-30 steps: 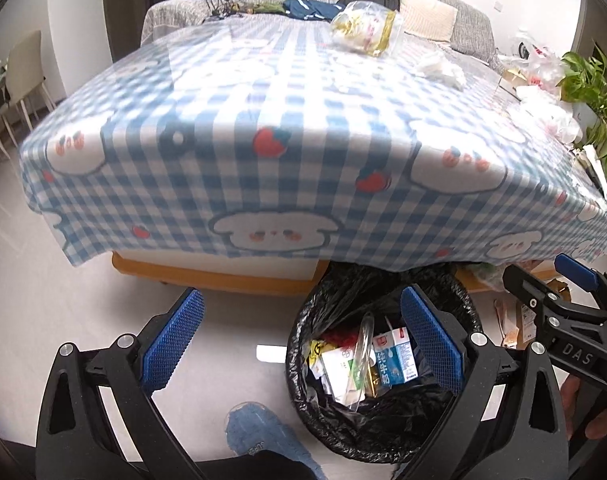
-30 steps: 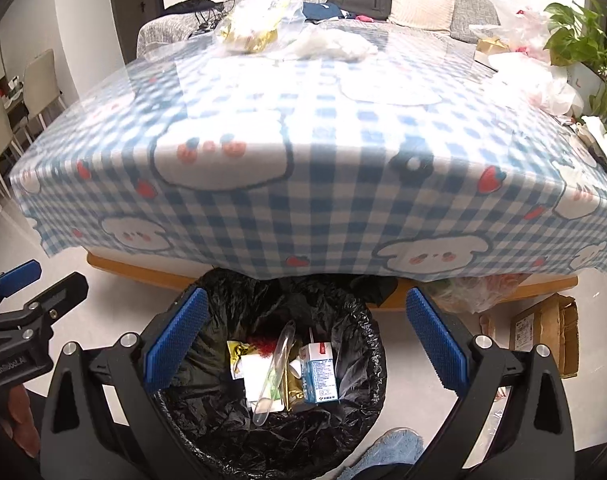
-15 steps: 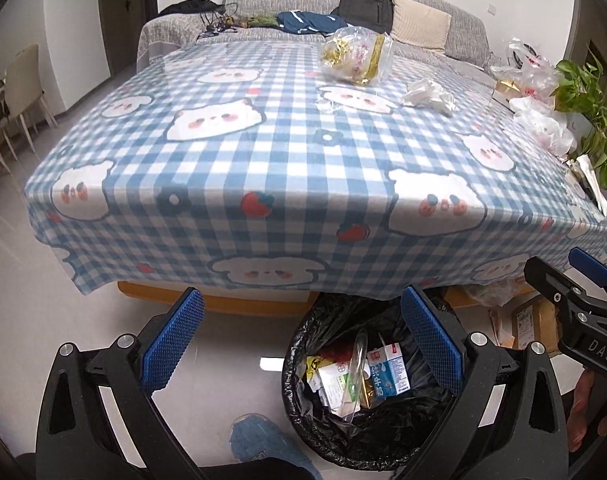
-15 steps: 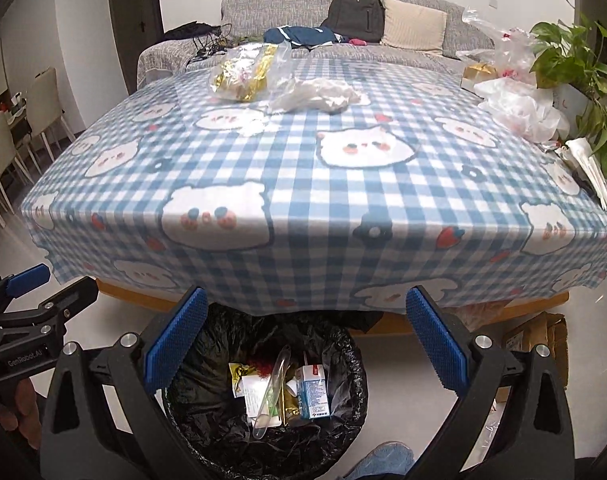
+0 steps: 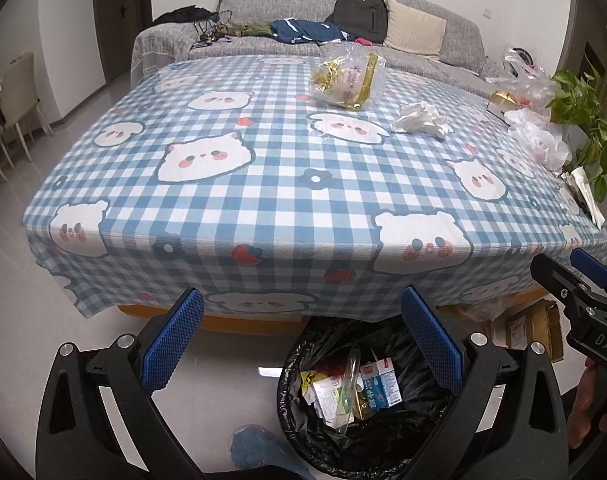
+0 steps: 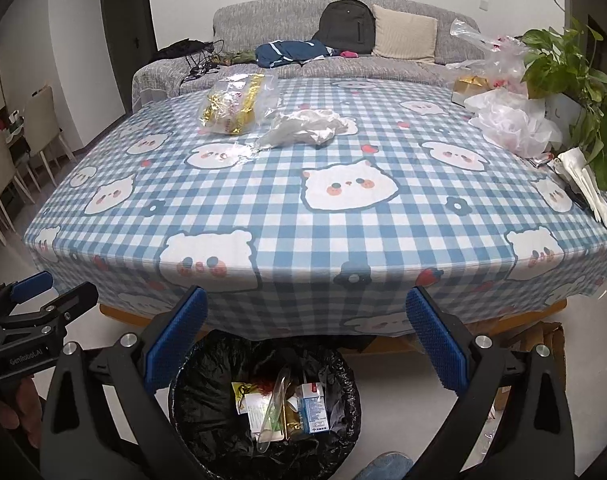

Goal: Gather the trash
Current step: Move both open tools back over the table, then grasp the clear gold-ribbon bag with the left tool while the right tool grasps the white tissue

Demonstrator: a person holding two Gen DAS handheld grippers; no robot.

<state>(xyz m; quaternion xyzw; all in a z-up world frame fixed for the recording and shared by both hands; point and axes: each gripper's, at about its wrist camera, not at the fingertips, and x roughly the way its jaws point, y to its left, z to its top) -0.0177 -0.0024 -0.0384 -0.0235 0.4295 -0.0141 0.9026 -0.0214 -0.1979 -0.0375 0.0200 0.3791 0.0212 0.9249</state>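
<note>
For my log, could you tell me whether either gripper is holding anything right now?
Nothing is held: the left gripper and right gripper are both open and empty above the trash bin.

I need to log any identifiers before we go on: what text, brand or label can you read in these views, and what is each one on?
"DAS": on the right gripper body, cut off at the frame edge.
"GenRobot.AI": on the left gripper body.
Blue and white carton in the bin: print too small to read.
White packets in the bin: too blurred.
Cardboard box label: unreadable.
</note>
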